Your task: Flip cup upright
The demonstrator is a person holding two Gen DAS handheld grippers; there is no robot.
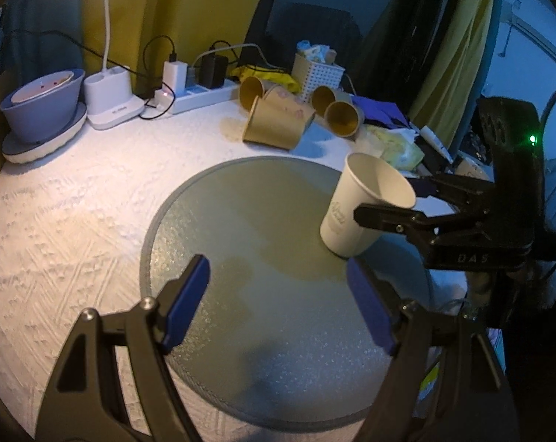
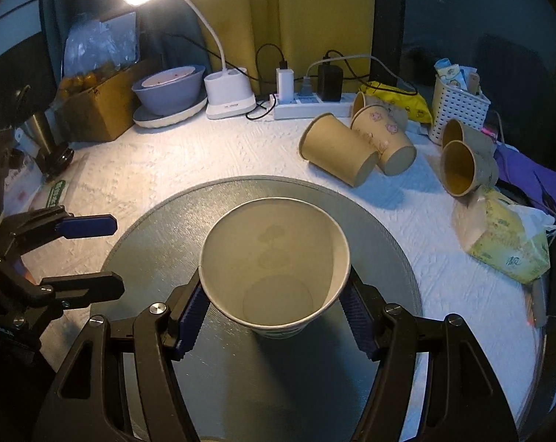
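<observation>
On mat (image 2: 381, 228): white cup (image 2: 274, 258) mouth-up, at 3 o'clock in left view.
Right gripper (image 2: 274, 313): pads against cup, probably gripping.
Left gripper (image 1: 278, 305): wide, empty.
Risk: uneven release tips cup.

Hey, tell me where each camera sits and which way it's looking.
Left wrist: on the left tool, facing across the round mat; the right tool shows at the white cup.
Right wrist: on the right tool, looking down into the cup; the left tool shows.
Shared: cup, mat, brown cups.
</observation>
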